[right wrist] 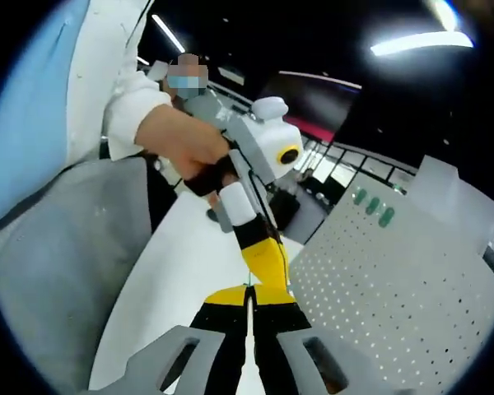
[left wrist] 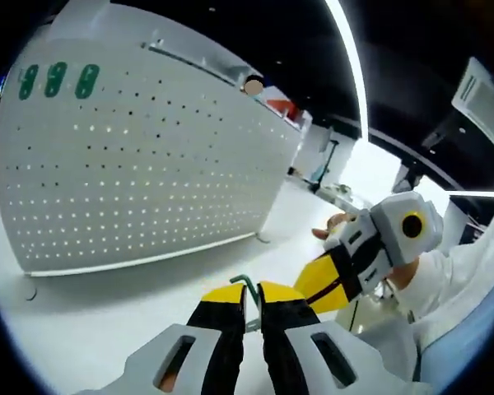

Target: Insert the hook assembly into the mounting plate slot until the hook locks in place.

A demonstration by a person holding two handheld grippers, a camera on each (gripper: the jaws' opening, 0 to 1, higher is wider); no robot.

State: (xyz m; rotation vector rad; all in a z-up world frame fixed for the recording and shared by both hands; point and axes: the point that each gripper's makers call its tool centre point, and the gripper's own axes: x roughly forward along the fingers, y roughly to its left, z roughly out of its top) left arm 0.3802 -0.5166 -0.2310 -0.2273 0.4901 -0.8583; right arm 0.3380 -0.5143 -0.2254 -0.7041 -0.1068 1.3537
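My left gripper [left wrist: 253, 300] pinched the green hook [left wrist: 245, 290] between its fingers, short of the pegboard [left wrist: 140, 164] on the white surface [left wrist: 82, 329], my right gripper [right wrist: 251, 303] pressed together, empty.

The pegboard [left wrist: 140, 156] is standing upright on the table [left wrist: 82, 329], filling the far left of the left gripper view. The left gripper [left wrist: 252, 300] is sitting in front of the board's lower edge, apart from it, with the hook [left wrist: 245, 286] rising between its closed jaws. The right gripper [left wrist: 329, 284] is coming in from the right, its tips just beside the left gripper's. In the right gripper view the board [right wrist: 395, 288] is lying to the right, the left gripper [right wrist: 267, 267] is reaching down from above, and a hand [right wrist: 177, 140] is gripping it at upper left.
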